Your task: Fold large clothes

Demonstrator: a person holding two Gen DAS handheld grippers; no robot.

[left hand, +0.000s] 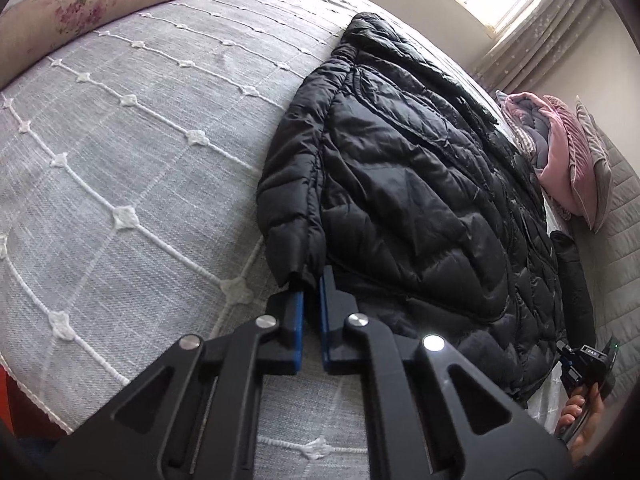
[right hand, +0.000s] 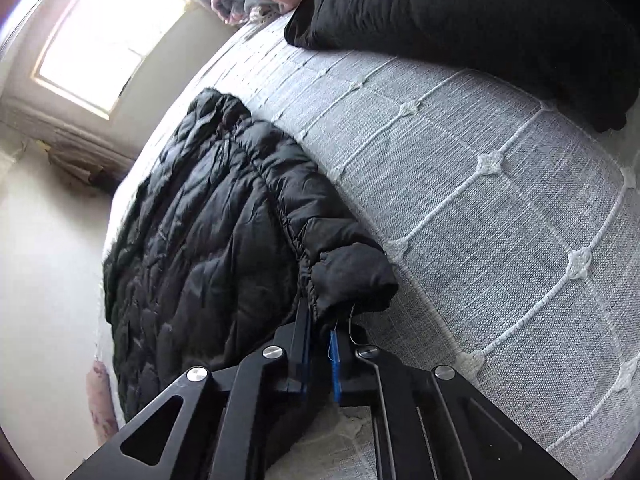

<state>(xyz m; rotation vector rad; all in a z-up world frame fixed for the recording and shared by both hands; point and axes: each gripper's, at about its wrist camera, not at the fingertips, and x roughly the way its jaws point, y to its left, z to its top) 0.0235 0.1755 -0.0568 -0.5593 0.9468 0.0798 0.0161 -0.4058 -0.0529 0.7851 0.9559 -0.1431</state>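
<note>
Black puffer jacket [left hand: 420,184] pinched at its cuffs by left claw [left hand: 312,280] and right claw [right hand: 320,320] (floral pillow [left hand: 100,4] only leftward).

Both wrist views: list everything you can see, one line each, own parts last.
jacket: one, black, quilted, flat on the bed near its edge.
bedspread: one, grey with white stitched lines, covering the bed.
pillow: one, beige with purple flowers, far end of the bed.
folded blankets: a pile, pink and grey, beyond the jacket.
dark garment: one, black, on the bedspread apart from the jacket.
window: one, bright, on the wall.
left gripper: black with blue pads, shut on a jacket cuff.
right gripper: same, shut on the other cuff.
hand: one, holding the right gripper.
</note>
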